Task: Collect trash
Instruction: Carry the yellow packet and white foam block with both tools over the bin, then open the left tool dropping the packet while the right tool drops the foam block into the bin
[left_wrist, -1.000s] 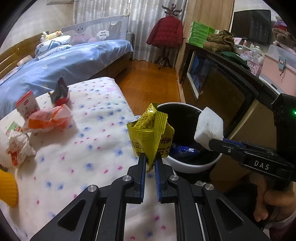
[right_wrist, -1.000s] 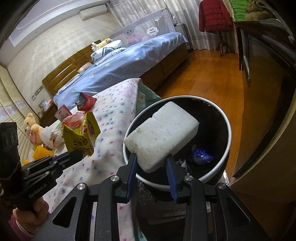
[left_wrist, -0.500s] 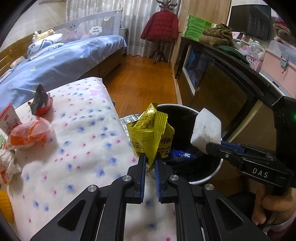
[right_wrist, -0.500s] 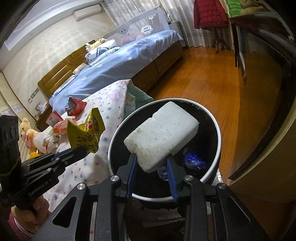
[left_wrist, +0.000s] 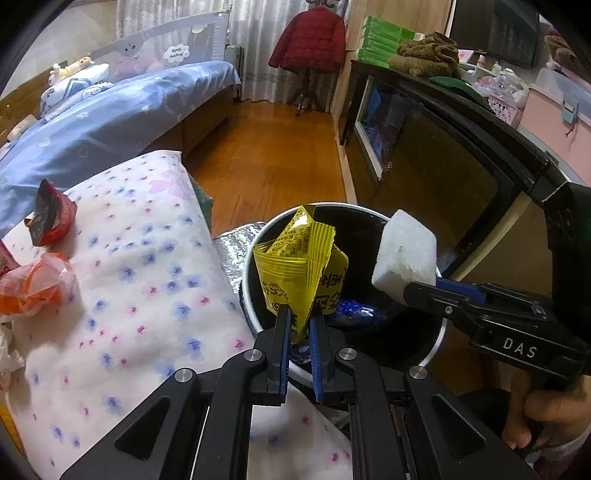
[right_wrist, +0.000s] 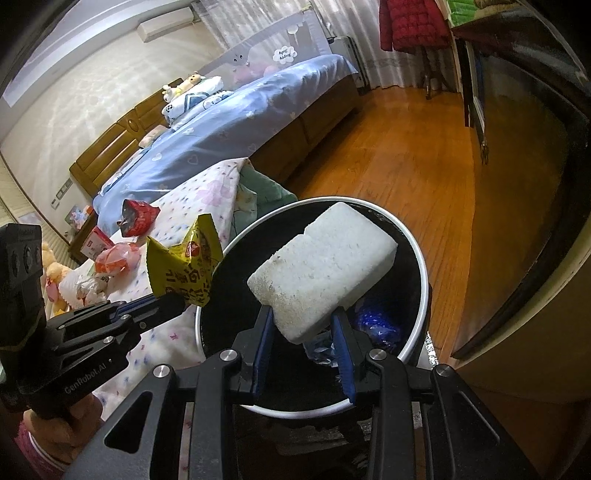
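Observation:
My left gripper (left_wrist: 298, 317) is shut on a crumpled yellow snack wrapper (left_wrist: 295, 266) and holds it over the left rim of a round black bin with a white rim (left_wrist: 369, 214). My right gripper (right_wrist: 303, 325) is shut on a white foam block (right_wrist: 321, 266) and holds it above the bin's opening (right_wrist: 417, 251). The wrapper (right_wrist: 184, 262) and left gripper (right_wrist: 162, 306) show at the left of the right wrist view; the block (left_wrist: 404, 258) and right gripper (left_wrist: 417, 291) show in the left wrist view. Blue trash (right_wrist: 373, 321) lies in the bin.
On the flowered bed cover (left_wrist: 140, 280) lie a red and black wrapper (left_wrist: 48, 218) and an orange bag (left_wrist: 33, 284). A dark cabinet (left_wrist: 461, 162) stands right of the bin. Wood floor (right_wrist: 406, 155) lies beyond, with a blue bed (right_wrist: 240, 122) behind.
Both grippers have moved toward the bin with their loads. The yellow wrapper has gone from beside the bin to over its left rim. The foam block is further over the opening.

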